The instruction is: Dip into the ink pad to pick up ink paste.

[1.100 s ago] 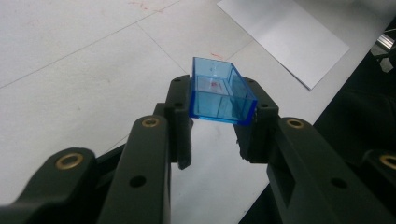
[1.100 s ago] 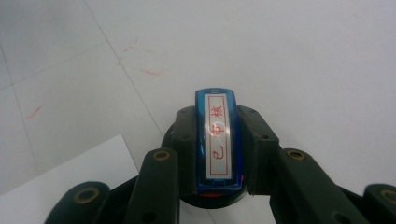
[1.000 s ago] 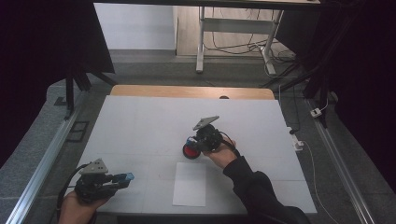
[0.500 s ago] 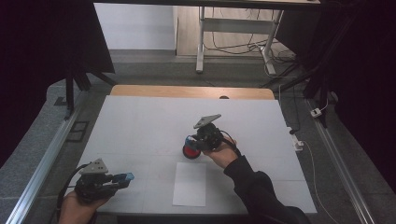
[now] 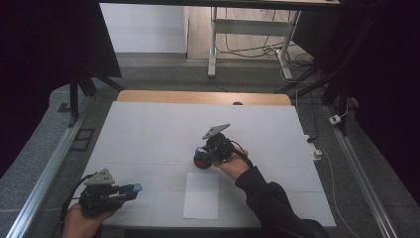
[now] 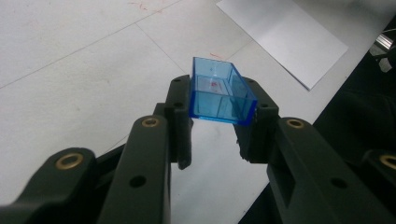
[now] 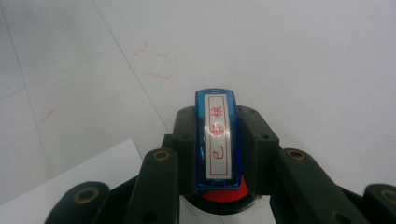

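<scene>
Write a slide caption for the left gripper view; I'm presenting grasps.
Left gripper clamps a clear blue cap above the white table.

A white table [image 5: 148, 129] stands on grey floor [image 5: 163, 69], dark curtains [image 5: 44, 44] alongside.

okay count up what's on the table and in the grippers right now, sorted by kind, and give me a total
Clear blue cap, held in the left gripper: 1
Blue stamp with a red base, held in the right gripper: 1
White paper sheet lying on the table: 1
Total: 3
</scene>
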{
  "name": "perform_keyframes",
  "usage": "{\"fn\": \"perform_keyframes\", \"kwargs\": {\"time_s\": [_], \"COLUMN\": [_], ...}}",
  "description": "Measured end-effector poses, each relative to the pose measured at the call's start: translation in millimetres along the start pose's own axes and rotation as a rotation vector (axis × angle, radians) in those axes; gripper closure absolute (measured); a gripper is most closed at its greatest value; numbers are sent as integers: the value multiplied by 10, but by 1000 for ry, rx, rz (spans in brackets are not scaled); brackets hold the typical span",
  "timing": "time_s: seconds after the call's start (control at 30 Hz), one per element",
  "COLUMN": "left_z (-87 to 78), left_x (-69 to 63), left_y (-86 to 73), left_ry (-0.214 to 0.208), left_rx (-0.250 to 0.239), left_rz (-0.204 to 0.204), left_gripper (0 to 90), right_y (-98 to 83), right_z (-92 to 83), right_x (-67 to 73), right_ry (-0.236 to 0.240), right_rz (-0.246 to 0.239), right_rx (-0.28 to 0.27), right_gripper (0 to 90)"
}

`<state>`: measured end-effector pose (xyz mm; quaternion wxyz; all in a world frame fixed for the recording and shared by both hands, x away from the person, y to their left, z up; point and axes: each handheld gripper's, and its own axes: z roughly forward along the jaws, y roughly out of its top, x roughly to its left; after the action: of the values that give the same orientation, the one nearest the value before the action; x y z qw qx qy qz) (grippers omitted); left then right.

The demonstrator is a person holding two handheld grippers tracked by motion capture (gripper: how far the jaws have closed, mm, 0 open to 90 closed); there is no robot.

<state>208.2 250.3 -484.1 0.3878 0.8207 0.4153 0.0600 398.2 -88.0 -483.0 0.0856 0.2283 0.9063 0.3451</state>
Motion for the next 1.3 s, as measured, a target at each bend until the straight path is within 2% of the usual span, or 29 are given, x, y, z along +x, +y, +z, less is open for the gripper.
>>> {"fn": "perform_keyframes", "kwargs": {"time_s": [0.2,0.43,0.6,0.9,1.03,1.13,1.3], "left_z": [2,4,3,14,15,14,13], "left_x": [-2,6,11,19,21,22,22], "left_y": [1,3,3,10,11,10,10], "left_ry": [1,-5,-12,-10,-7,-5,-5], "left_rx": [2,5,4,17,18,16,16], "left_rz": [0,-3,-5,-14,-17,-21,-22], "left_gripper": [682,682,682,683,682,682,682], "right_y": [8,12,6,-35,-49,-40,-21], "right_z": [11,18,22,26,28,27,30], "right_x": [20,75,47,-86,-121,-95,8], "right_ry": [-10,-36,-23,47,64,55,0], "right_rz": [0,-39,-19,63,79,62,2], "right_rx": [9,16,10,-22,-31,-24,-13], "right_gripper": [706,707,708,708,708,708,707]}}
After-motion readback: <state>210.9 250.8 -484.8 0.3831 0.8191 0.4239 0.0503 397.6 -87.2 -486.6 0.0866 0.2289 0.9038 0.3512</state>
